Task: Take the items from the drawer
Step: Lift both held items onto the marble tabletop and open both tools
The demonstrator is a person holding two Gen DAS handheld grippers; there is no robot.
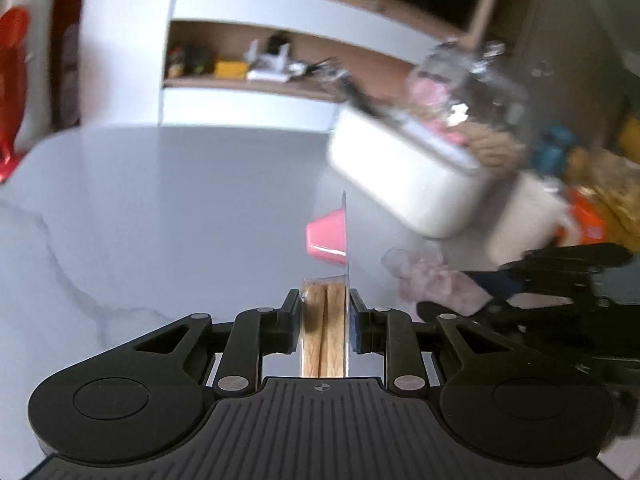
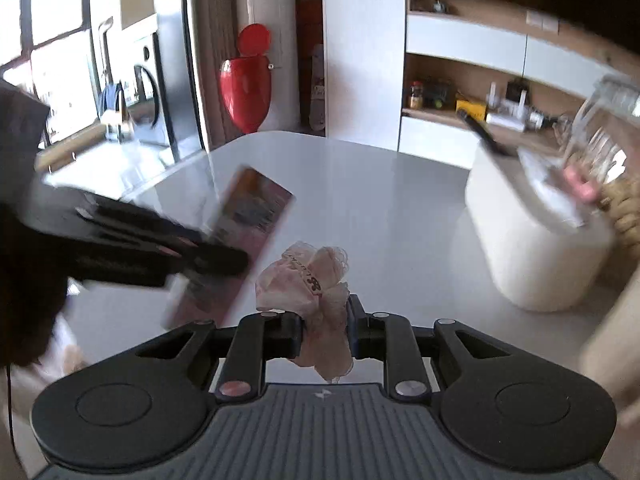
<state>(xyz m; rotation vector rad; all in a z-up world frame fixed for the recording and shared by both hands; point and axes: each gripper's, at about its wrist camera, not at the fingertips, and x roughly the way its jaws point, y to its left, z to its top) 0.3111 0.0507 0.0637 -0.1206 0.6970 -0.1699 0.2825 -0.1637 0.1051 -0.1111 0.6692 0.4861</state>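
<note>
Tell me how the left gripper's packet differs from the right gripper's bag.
The packet is flat and stiff, seen edge-on, with tan sticks and a pink tub inside; the bag is soft, crumpled and pale pink. The packet stands straight out of the left gripper; the bag bunches above the right gripper and droops below it. Both are pinched between shut jaws above the white table.
</note>
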